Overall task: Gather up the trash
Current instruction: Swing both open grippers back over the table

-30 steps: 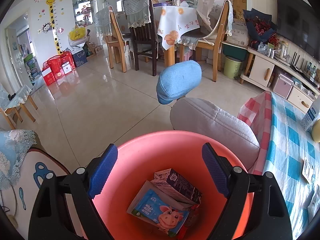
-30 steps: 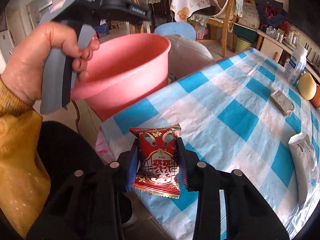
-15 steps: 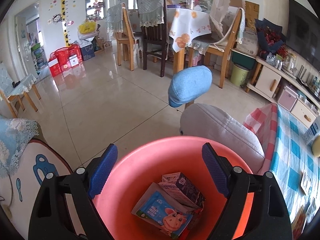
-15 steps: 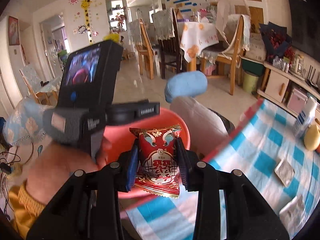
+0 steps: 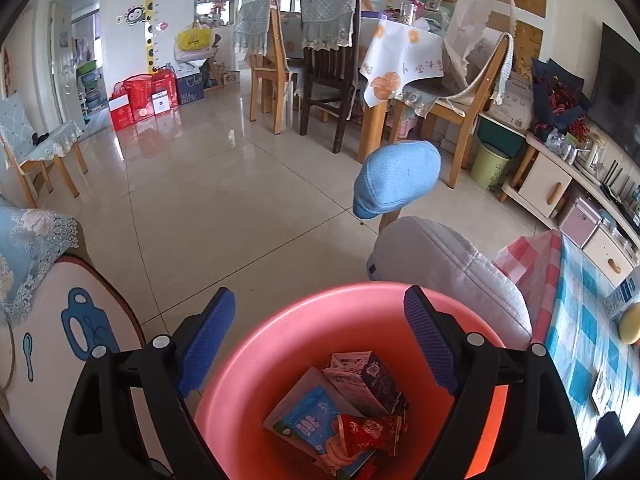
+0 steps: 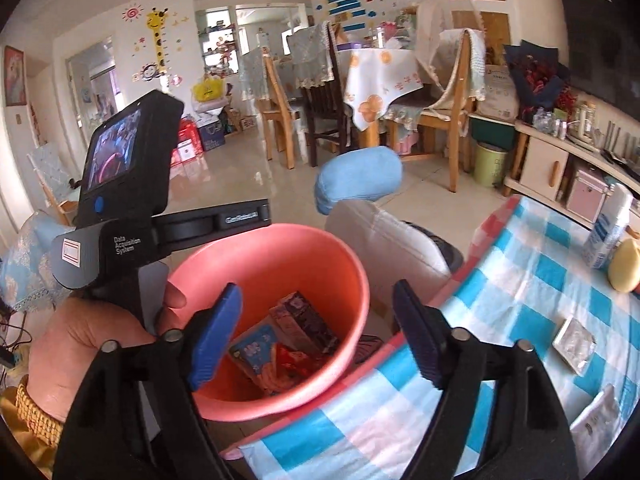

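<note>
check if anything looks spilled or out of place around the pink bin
Nothing looks spilled. The red snack packet lies inside the pink bin on the other wrappers, none over the rim. The right tongs are opening and empty above it. A silver wrapper still lies on the checked tablecloth.

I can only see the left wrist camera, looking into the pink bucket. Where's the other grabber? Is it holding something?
Observer: The right gripper is above the pink basin. Its jaws are opening, with nothing between them.
Operator: Who's holding my grabber?
Observer: A hand grips the left gripper by its handle, right beside the basin.
Operator: Is there more trash to get?
Observer: Probably. A silver wrapper and a white packet lie on the checked tablecloth.
</note>
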A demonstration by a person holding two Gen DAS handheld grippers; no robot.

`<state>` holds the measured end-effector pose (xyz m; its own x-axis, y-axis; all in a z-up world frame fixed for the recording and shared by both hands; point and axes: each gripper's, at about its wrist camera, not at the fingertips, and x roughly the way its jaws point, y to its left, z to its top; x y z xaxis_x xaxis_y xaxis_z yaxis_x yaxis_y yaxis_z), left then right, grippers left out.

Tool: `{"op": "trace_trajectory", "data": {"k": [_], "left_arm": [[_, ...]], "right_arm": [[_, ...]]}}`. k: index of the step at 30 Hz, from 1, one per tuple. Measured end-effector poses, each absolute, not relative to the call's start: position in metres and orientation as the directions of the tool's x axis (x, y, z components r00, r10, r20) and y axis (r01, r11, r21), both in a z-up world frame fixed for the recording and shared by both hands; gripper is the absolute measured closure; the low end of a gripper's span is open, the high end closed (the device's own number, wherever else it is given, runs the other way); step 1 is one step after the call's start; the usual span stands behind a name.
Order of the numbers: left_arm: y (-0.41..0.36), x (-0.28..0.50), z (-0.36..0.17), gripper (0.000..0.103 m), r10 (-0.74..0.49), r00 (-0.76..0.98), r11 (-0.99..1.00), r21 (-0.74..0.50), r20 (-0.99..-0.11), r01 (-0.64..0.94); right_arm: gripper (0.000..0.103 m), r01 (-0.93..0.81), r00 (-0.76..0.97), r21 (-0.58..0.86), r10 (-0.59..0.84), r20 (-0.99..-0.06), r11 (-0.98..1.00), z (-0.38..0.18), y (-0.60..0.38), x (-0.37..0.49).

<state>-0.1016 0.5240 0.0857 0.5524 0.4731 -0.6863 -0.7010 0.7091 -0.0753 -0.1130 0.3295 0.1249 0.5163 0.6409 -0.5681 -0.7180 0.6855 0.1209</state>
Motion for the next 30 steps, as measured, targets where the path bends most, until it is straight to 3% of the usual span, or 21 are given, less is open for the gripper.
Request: {"op": "trace_trajectory", "data": {"k": [8, 30], "left_arm": [[0.497, -0.088, 0.091, 0.017, 0.454, 0.580, 0.759, -0.048, -0.677, -0.650], [0.367, -0.045, 0.098, 0.017, 0.352, 0.683, 0.916, 0.086, -0.640, -0.392]], "right_arm": [[0.011, -0.652, 0.589, 0.053, 0.549, -0.593, 0.756, 0.123, 0.280, -0.117], [0.008, -0.500, 0.726, -0.069, 0.373, -0.578, 0.863, 0.113, 0.155, -0.134]]}}
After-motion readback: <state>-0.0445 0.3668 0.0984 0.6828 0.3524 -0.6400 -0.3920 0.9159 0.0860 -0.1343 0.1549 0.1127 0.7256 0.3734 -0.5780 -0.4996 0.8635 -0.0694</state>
